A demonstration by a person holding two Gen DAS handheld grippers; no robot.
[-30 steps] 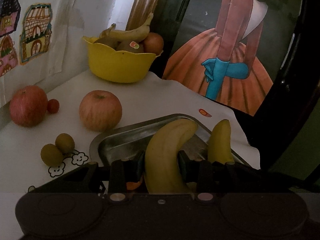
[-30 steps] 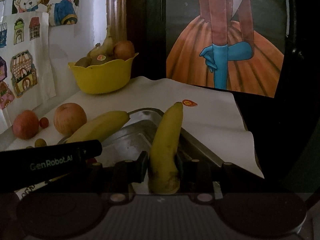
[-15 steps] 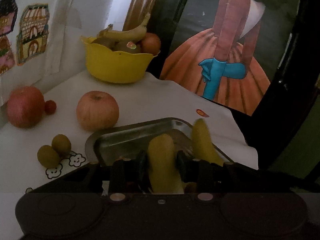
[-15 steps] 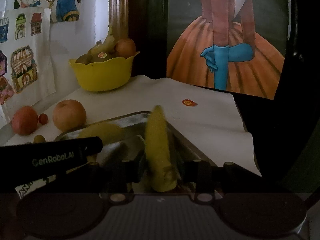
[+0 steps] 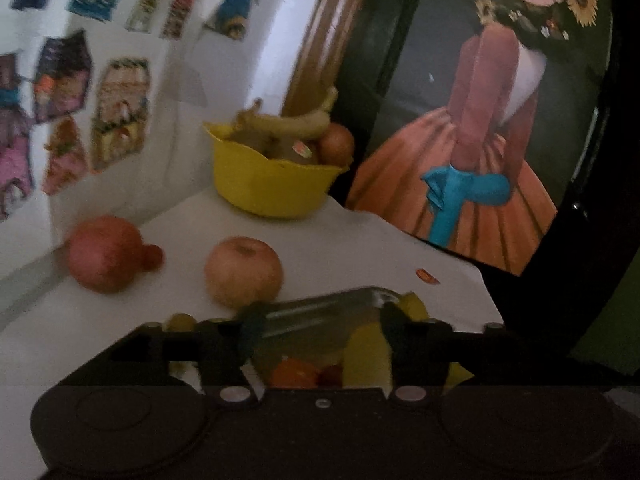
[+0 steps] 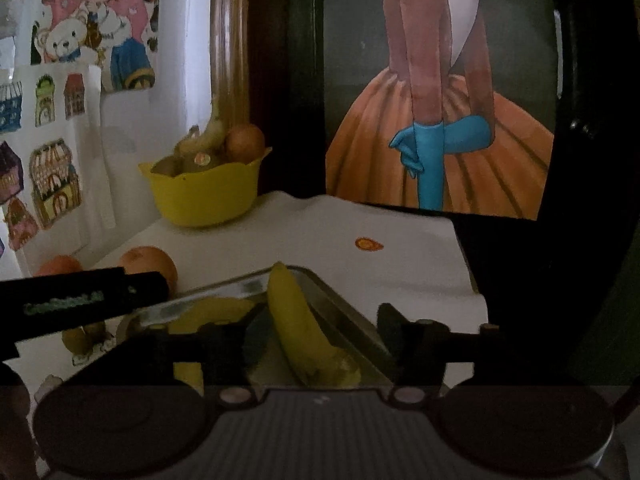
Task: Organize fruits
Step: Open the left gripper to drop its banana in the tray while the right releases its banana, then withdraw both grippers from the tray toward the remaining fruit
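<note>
Left wrist view, blurred: my left gripper [image 5: 320,330] has its jaws spread, having just been opening; a banana [image 5: 366,354] lies in the metal tray [image 5: 320,312] between them near the right-hand finger, and I cannot tell whether that finger touches it. A second banana tip [image 5: 414,305] shows beyond that finger at the tray's far right corner. Small orange and red fruit [image 5: 298,372] sit low in the tray by the gripper body. On the white-covered bench [image 5: 352,248]: a pale apple [image 5: 243,271] just beyond the tray's far rim, a red apple [image 5: 105,253] further left with a small red fruit [image 5: 152,257] against it, and a yellow bowl [image 5: 272,186] of mixed fruit at the back by the wall. Right wrist view: my right gripper [image 6: 316,334] also has its jaws spread, just opened, with a banana [image 6: 298,326] lying loose in the tray [image 6: 344,312] between them, clear of both fingers. The other banana [image 6: 208,312] lies to its left in the tray, partly behind the left gripper's dark body [image 6: 80,302]. Two apples [image 6: 150,262] peek over that body; small green fruit [image 6: 82,338] rest on the bench below it. The yellow bowl [image 6: 204,196] stands at the back left.
</note>
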